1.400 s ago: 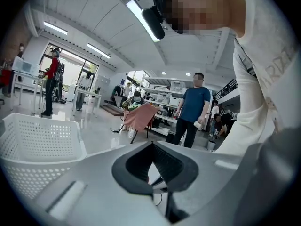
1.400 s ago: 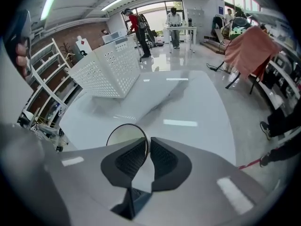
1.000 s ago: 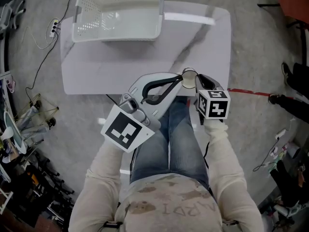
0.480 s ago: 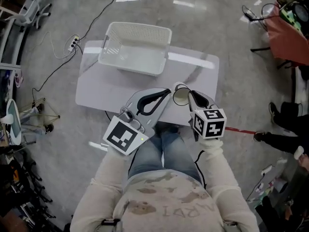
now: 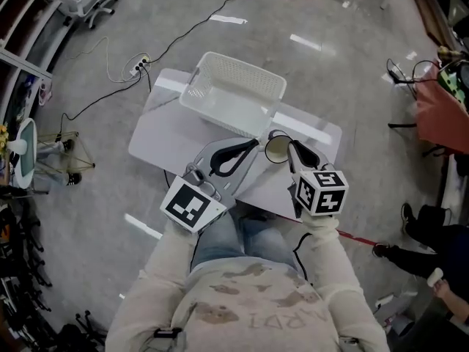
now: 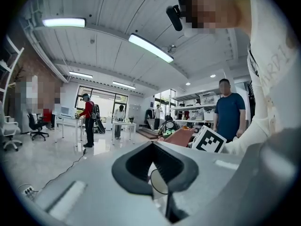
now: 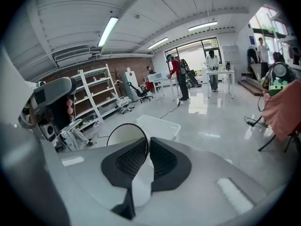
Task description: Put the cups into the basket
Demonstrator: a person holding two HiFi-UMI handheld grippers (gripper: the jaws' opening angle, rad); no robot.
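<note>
In the head view, a white perforated plastic basket sits on a white table, ahead of both grippers. The right gripper pinches a pale cup with a dark rim, just beside the left gripper.

In the left gripper view, the left gripper has its dark pads meeting at the tips, with nothing between them.

In the right gripper view, the right gripper clamps the cup's wall, one pad inside and one outside. The basket lies just beyond the jaws.

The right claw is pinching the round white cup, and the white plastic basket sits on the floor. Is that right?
Not quite. The head view shows the white plastic basket sitting on the white table, not the floor. The right claw does pinch the round white cup.
</note>
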